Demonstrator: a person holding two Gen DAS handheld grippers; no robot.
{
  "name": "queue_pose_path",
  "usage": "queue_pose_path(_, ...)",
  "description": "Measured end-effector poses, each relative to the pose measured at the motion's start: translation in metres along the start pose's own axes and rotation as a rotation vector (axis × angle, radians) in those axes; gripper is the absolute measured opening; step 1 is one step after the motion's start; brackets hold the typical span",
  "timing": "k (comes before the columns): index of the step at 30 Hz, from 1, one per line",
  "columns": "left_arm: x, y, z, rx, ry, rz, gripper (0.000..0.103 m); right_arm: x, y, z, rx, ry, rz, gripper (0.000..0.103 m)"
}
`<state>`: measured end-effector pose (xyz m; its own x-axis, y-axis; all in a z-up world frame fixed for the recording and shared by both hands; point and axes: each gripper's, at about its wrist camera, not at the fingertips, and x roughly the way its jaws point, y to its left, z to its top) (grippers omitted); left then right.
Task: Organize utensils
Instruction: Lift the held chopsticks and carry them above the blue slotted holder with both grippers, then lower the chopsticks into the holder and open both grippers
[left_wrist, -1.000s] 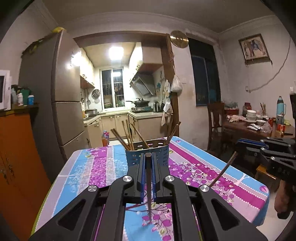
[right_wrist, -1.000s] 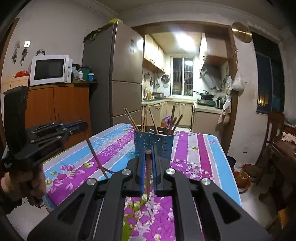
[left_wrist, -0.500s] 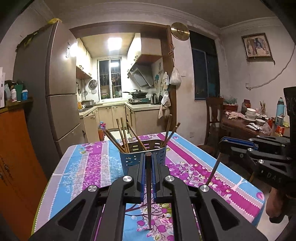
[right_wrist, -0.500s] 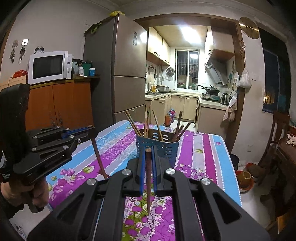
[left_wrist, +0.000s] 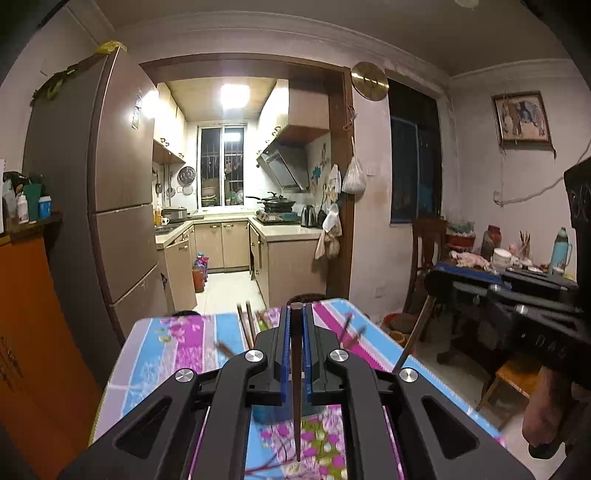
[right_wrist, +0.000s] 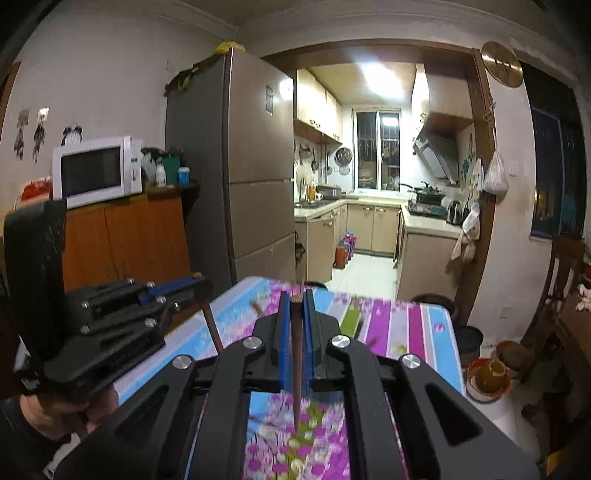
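My left gripper (left_wrist: 295, 314) is shut on a dark brown chopstick (left_wrist: 296, 376) that hangs tip-down between its blue pads. My right gripper (right_wrist: 295, 299) is shut on a second brown chopstick (right_wrist: 296, 354), also tip-down. The blue perforated utensil holder (left_wrist: 271, 412) stands on the table right under the left gripper, mostly hidden by it; several chopstick ends (left_wrist: 246, 323) stick up beside the fingers. In the right wrist view the holder is hidden and only blurred chopstick ends (right_wrist: 257, 307) show. The left gripper (right_wrist: 201, 286) shows at the left of that view, the right gripper (left_wrist: 430, 278) at the right of the other.
The table wears a flowered cloth (left_wrist: 177, 347) in blue and purple stripes. A tall fridge (right_wrist: 236, 173) and an orange cabinet with a microwave (right_wrist: 94, 171) stand to the left. A wooden chair (left_wrist: 428, 254) and a cluttered side table (left_wrist: 491, 262) stand to the right.
Both grippers have risen and come forward over the utensil holder, which has dropped from the middle of each view to beneath the fingers. Each still grips its chopstick.
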<state>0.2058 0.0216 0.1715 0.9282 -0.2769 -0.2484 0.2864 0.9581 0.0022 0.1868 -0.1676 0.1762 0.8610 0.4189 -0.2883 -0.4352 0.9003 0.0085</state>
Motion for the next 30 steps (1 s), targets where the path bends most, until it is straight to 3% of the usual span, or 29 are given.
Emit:
queue_pose_path(6,0.015,0.006,0.059,-0.004,-0.045,0.023,0.007,0.022,-0.01,0.057,-0.009,-0.012,-0.021,0.005)
queue_pose_path(13,0.046,0.013,0.092,-0.016,-0.073,0.024,0.007,0.062,-0.035,0.082,0.009,-0.005,-0.053,0.005)
queue_pose_path(19,0.086,0.018,0.081,-0.01,-0.038,0.024,0.007,0.093,-0.05,0.08,0.017,0.019,-0.057,0.005)
queue_pose_path(30,0.143,0.046,0.046,-0.031,0.008,0.027,0.007,0.149,-0.071,0.044,0.058,0.093,-0.037,0.005)
